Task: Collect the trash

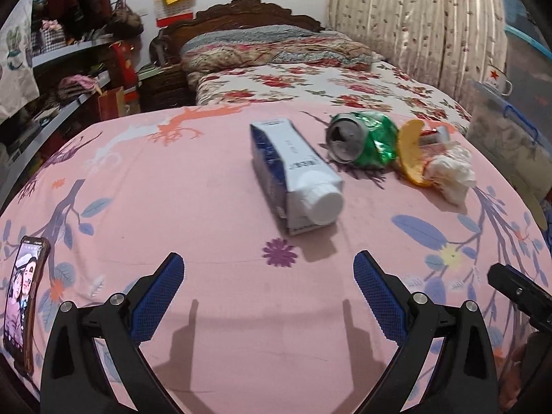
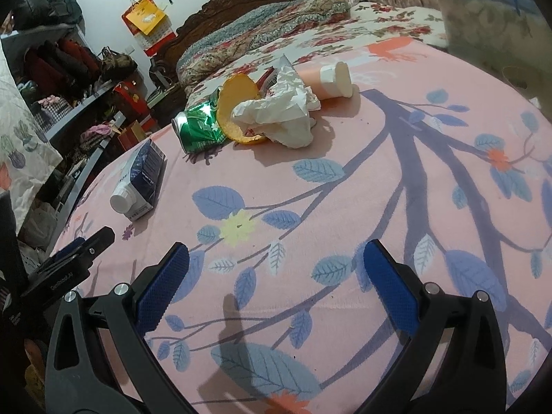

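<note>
A blue-and-white carton with a white cap lies on the pink cloth, straight ahead of my open left gripper. Behind it to the right lie a crushed green can, an orange peel and crumpled white tissue. In the right wrist view the same heap appears as can, peel and tissue, with a pink cup on its side behind them and the carton at left. My right gripper is open, well short of the heap.
The pink flowered cloth covers a table; a phone lies at its left edge. A bed stands behind, shelves with clothes at left, a clear lidded bin at the right with a mug on it.
</note>
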